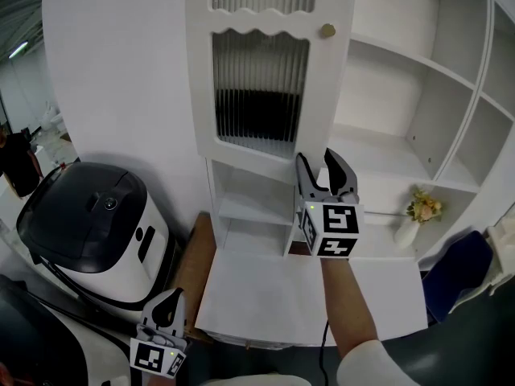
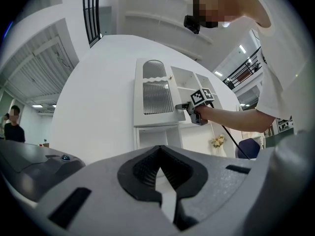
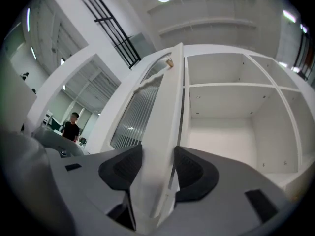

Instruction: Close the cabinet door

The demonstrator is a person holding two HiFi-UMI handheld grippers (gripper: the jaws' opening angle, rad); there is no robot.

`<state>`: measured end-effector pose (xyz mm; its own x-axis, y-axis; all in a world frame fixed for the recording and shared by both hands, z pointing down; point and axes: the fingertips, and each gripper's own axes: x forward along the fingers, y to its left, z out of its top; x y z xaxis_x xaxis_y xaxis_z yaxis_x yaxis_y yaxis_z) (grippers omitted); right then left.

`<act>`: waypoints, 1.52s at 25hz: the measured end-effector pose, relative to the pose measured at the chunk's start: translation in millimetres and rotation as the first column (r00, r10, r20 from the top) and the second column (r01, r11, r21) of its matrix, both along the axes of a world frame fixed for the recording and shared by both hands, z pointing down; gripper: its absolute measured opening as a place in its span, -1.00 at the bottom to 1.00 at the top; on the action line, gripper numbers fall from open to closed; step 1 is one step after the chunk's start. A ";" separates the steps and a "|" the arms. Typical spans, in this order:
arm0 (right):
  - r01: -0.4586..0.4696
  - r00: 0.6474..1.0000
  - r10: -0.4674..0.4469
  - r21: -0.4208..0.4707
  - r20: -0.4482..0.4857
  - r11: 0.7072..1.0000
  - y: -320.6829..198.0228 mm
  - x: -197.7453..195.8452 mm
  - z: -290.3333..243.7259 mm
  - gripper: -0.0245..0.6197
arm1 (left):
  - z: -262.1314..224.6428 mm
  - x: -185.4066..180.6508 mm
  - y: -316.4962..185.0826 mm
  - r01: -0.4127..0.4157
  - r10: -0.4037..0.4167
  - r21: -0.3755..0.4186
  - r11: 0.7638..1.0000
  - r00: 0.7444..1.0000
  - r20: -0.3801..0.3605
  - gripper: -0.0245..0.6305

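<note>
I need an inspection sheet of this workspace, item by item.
Surface: white cabinet ledge under the door.
Job's things: cabinet door, ribbed glass, standing open; brass knob.
Clutter: flower vase inside the cabinet; black-lidded appliance at left.
Grippers: right gripper open, astride the door's edge; left gripper shut, empty.
Cables: dark cable hanging from the right gripper.
Surroundings: a person standing far behind.

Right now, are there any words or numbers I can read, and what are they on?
No words or numbers can be read.
Marker cube on the right gripper: only black-and-white squares.
Marker cube on the left gripper: the same.
Appliance panel: marks too small to read.
</note>
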<state>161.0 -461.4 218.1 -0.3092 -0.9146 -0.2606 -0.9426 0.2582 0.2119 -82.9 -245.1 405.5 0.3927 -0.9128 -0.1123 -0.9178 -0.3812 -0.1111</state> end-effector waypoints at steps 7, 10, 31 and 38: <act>-0.017 1.000 0.017 -0.001 0.000 1.000 -8.0 2.4 0.3 -0.29 | 2.9 -1.9 -2.7 0.003 -0.003 -0.007 1.000 1.000 -0.003 -0.91; -0.022 1.000 0.022 -0.007 0.002 1.000 -11.2 3.3 0.2 -0.29 | 2.9 0.2 -4.6 -0.002 0.002 -0.009 1.000 1.000 -0.002 -0.91; -0.114 0.991 0.116 0.027 -0.060 0.993 -31.1 6.6 -0.5 -0.29 | 0.6 -1.0 -5.0 0.012 -0.012 -0.008 1.000 1.000 0.005 -0.91; -0.135 0.988 0.137 0.030 -0.073 0.990 -39.6 8.2 0.3 -0.29 | 1.9 -1.7 0.0 0.027 -0.027 -0.006 1.000 1.000 0.006 -0.91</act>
